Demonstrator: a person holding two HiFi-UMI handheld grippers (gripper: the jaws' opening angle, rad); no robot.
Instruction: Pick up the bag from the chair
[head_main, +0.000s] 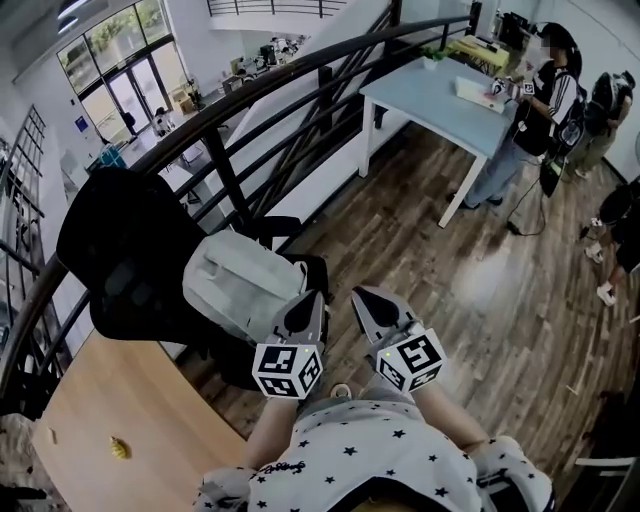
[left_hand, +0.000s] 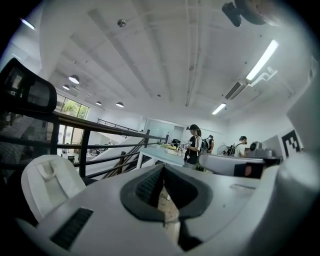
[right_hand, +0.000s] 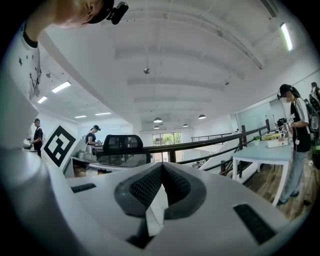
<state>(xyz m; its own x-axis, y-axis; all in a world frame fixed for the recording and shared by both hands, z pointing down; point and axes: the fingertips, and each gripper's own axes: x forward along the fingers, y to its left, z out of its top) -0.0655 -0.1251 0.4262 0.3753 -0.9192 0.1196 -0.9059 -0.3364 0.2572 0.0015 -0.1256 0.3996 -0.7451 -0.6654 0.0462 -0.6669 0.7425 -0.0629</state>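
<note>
Pale grey bag (head_main: 240, 285) is resting on the chair (head_main: 120, 250), just left of the left gripper (head_main: 308, 305); right gripper (head_main: 368, 300) is sitting farther off. Both are showing jaws together, empty.

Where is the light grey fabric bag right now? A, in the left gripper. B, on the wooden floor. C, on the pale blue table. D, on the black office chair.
D: the light grey fabric bag lies on the black office chair, on its seat.

On the chair (head_main: 120, 250), a bag (head_main: 245, 285); behind the chair, a railing (head_main: 228, 175); just right of the chair, left gripper (head_main: 311, 298), then right gripper (head_main: 362, 296).
</note>
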